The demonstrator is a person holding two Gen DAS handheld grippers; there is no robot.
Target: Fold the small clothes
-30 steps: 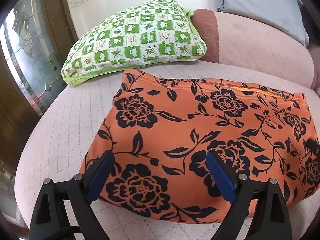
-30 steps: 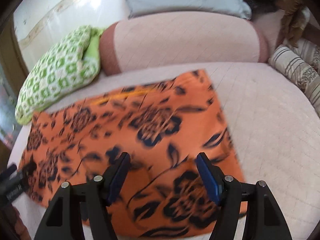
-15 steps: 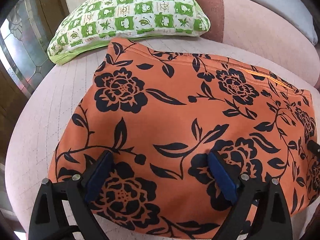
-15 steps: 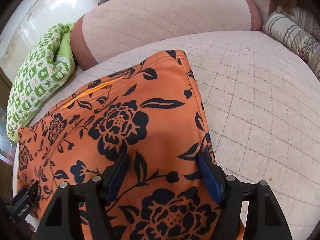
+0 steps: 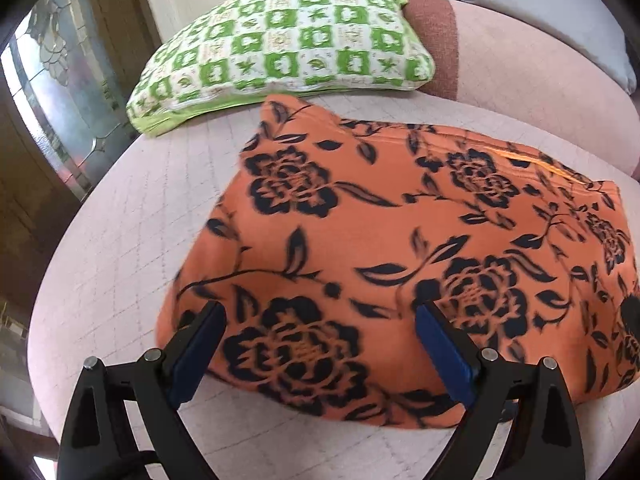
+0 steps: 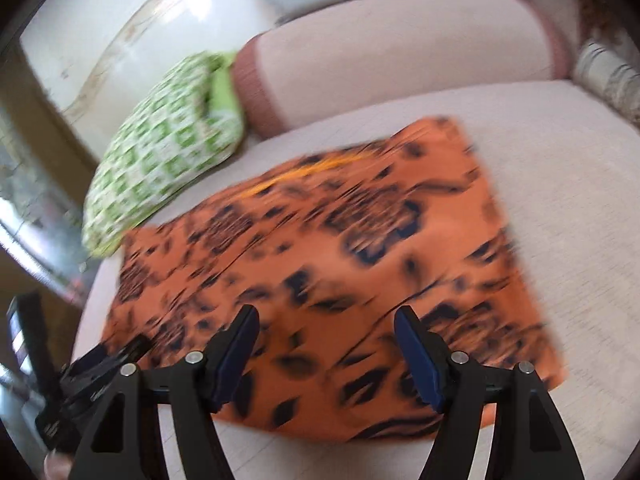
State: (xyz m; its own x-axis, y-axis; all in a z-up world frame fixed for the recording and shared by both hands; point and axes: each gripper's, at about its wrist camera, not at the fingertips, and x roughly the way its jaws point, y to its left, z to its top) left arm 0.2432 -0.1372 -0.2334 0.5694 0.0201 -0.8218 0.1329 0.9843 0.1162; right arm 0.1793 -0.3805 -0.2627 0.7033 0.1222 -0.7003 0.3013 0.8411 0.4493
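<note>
An orange garment with black flowers (image 5: 380, 248) lies flat and folded on the pale quilted sofa seat (image 5: 120, 240); it also shows, blurred, in the right wrist view (image 6: 320, 248). My left gripper (image 5: 320, 336) is open and empty, hovering over the garment's near left edge. My right gripper (image 6: 326, 340) is open and empty over the garment's near edge, right of centre. The left gripper's body (image 6: 80, 376) shows at the lower left of the right wrist view.
A green and white checked cushion (image 5: 280, 44) lies behind the garment to the left. The pink sofa backrest (image 6: 400, 48) runs behind, with a grey cushion (image 5: 540, 8) above. A striped cushion (image 6: 608, 76) sits far right. A glass door (image 5: 52, 92) stands left.
Both grippers have pulled back toward the garment's near edge after moving forward over it. They stay open and empty. The garment lies as before.
</note>
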